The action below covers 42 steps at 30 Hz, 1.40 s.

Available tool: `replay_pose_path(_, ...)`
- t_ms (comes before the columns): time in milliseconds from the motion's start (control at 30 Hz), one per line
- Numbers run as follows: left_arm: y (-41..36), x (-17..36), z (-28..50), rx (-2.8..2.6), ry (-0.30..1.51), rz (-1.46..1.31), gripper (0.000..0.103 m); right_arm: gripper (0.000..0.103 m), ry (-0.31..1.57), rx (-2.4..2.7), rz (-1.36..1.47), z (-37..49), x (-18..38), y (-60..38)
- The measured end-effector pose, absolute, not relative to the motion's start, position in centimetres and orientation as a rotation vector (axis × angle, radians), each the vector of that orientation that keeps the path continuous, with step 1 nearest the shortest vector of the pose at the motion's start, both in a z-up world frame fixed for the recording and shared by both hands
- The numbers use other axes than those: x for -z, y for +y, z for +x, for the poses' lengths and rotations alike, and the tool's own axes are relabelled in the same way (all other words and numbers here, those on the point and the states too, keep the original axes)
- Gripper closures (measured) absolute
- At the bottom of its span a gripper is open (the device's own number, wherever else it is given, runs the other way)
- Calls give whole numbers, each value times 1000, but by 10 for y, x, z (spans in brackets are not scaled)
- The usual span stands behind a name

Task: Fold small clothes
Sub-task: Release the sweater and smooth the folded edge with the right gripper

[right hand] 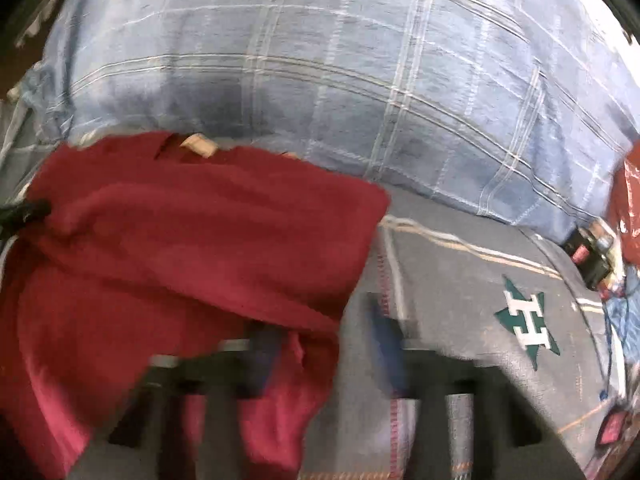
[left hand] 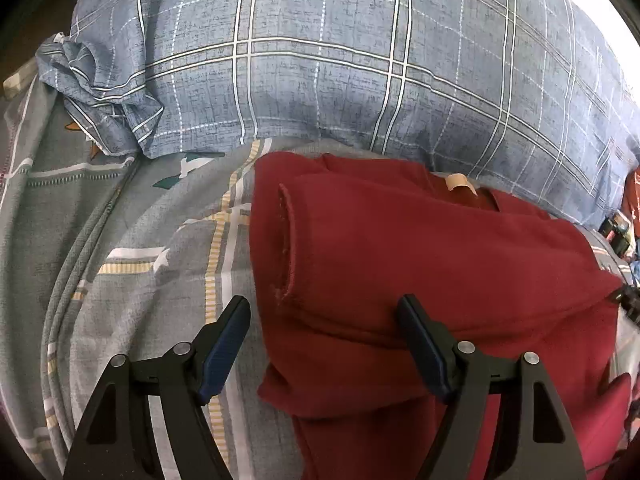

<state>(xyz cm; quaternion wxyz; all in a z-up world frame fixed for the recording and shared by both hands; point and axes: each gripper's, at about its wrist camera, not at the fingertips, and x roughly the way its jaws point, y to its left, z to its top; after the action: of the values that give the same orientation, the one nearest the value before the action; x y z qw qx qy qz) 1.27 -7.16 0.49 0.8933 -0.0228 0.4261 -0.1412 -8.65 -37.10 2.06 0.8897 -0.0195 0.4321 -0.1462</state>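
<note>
Because the red garment (left hand: 420, 264) lies already partly folded on the grey patterned bedsheet (left hand: 168, 264), up against the blue plaid pillow (left hand: 340, 64) at the sheet's far edge, its long axis appears to run side to side between the two grippers. The left gripper (left hand: 322, 320) hangs with jaws apart and empty over the garment's left edge — right finger above the cloth, left finger over bare sheet — and looks the nearer. The right gripper (right hand: 324, 336), blurred, seems open at the garment's right corner, though whether cloth is caught I cannot tell.
</note>
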Motion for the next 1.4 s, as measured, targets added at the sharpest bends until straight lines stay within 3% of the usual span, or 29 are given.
replay_pose_path(133,-74,-3,14,315,900,-60,22,87,832,314,232,-115,-26,-409)
replay_pose_path(233,-74,-1,13,303,897,-43,22,77,897,347,313,-124,-2,-423)
replay_pose_path(267,-73,-2,13,302,901,-51,22,64,856,336,320,-135,-6,-420)
replay_pose_path(300,-71,-4,13,305,907,-63,22,57,865,343,323,-138,-9,-419)
replay_pose_path(400,-67,-12,9,303,886,-68,23,49,849,369,311,-151,-28,-416)
replay_pose_path(667,-75,-13,-4,293,836,19,23,48,721,356,266,-142,-69,-396)
replay_pose_path(900,-76,-6,3,297,872,3,22,61,920,319,112,-94,-19,-380)
replay_pose_path(1033,-75,-3,7,290,884,-14,22,52,915,328,217,-112,-4,-398)
replay_pose_path(1267,-77,-1,6,278,870,-9,22,48,833,322,212,-117,-29,-388)
replay_pose_path(1400,-75,-1,4,277,867,-23,22,43,873,315,195,-93,-11,-385)
